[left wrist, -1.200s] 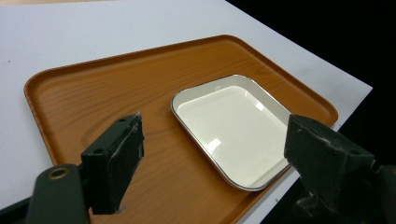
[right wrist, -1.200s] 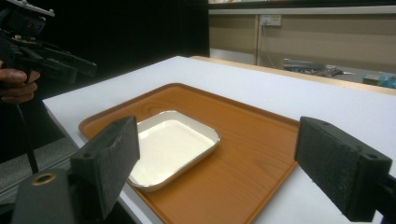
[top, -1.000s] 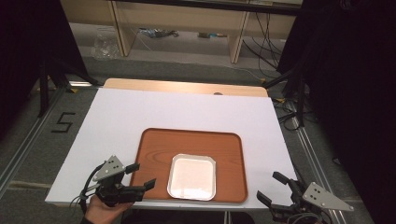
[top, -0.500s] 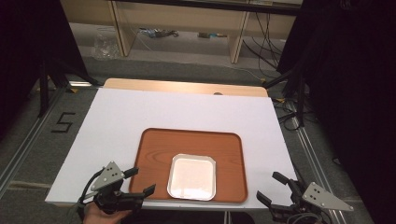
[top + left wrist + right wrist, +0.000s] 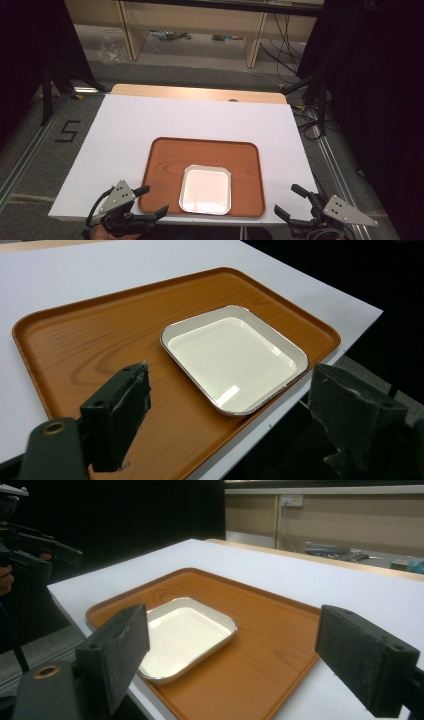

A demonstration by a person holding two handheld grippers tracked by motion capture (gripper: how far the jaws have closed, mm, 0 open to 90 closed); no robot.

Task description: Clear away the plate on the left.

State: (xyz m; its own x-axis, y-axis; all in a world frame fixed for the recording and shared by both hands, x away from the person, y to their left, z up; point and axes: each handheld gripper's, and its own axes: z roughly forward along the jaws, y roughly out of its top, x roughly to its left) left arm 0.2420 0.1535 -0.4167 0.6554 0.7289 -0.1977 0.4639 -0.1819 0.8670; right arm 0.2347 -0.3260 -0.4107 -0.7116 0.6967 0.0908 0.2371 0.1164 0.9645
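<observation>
I am working in what looks like a lab or recording room set up for data collection. Black curtains (image 5: 30,55) hang on both sides and shut the area in. The surface (image 5: 150,125) is a white sheet laid over a wooden top, standing on grey carpet (image 5: 35,170). A black numeral 5 (image 5: 68,132) is taped to the floor beside a metal floor rail (image 5: 30,155). Behind, low wooden shelving (image 5: 200,20) has loose cables (image 5: 280,35) trailing under it, and a wall socket (image 5: 289,500) sits above.
</observation>
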